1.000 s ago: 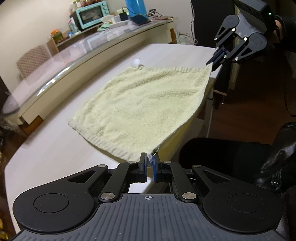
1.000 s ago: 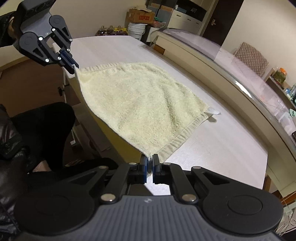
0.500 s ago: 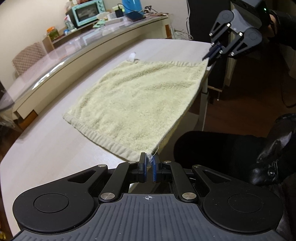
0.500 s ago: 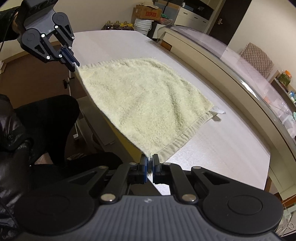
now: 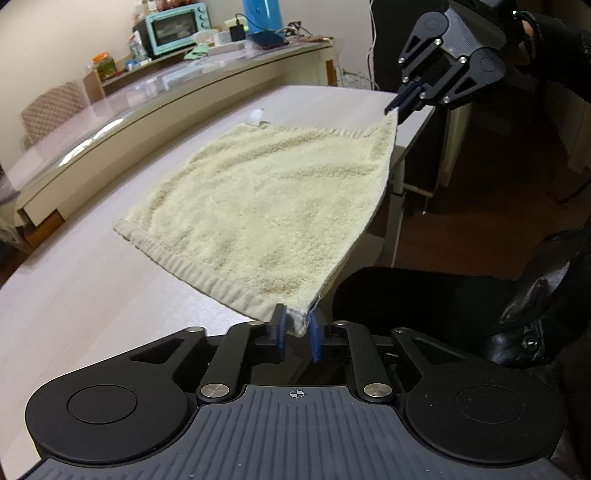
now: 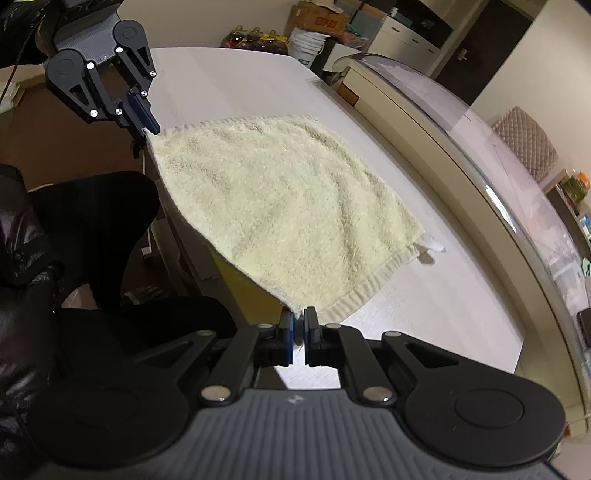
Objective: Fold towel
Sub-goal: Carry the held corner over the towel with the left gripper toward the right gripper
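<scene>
A pale yellow towel [image 5: 273, 199] lies spread on the white table [image 5: 92, 280], its near edge lifted past the table's edge. My left gripper [image 5: 297, 326] is shut on one near corner of the towel. My right gripper [image 6: 298, 332] is shut on the other near corner. The towel also shows in the right wrist view [image 6: 280, 206]. The right gripper shows in the left wrist view [image 5: 400, 103] at the far corner, and the left gripper in the right wrist view [image 6: 147, 125]. A small white tag [image 6: 430, 247] sticks out at a far corner.
A curved glass-topped counter [image 5: 155, 92] runs behind the table with a teal toaster oven [image 5: 173, 26] on it. The person's dark legs [image 5: 443, 299] are by the table's edge. Boxes and a white bucket [image 6: 308, 40] stand beyond the table's far end.
Both grippers have lifted their towel corners slightly and moved closer to the table. The left gripper's fingers look a little wider apart around the bunched corner.
</scene>
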### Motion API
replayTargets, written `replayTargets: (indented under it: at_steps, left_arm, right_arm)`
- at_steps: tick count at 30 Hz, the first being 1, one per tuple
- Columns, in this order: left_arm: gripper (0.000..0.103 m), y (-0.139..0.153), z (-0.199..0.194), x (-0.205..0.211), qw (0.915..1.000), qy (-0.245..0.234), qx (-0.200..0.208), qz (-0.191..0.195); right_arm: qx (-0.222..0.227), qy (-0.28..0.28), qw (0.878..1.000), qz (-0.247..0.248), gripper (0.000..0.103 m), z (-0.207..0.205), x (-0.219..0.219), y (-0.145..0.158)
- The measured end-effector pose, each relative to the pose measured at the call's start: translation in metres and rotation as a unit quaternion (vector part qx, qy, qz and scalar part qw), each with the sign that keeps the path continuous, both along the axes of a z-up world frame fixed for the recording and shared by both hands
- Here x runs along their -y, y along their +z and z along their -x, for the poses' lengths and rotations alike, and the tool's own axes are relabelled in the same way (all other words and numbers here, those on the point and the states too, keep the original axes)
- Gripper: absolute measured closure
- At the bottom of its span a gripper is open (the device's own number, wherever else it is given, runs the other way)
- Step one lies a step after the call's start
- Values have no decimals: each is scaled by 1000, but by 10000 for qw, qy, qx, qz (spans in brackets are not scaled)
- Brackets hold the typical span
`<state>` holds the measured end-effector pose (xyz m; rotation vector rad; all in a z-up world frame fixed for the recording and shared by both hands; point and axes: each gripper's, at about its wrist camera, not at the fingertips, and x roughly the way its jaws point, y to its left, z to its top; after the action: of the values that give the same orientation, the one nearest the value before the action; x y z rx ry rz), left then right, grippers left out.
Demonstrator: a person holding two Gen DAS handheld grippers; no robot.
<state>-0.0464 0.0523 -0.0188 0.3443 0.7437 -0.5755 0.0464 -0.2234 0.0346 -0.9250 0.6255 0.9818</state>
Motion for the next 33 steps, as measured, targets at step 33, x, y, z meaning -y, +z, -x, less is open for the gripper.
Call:
replayTargets:
  at_steps: [33]
  left_arm:
    - [60,-6,-10,-24,9949,868,133,499]
  right_arm:
    - [494,1114,9900,714,97,-63,-85,58]
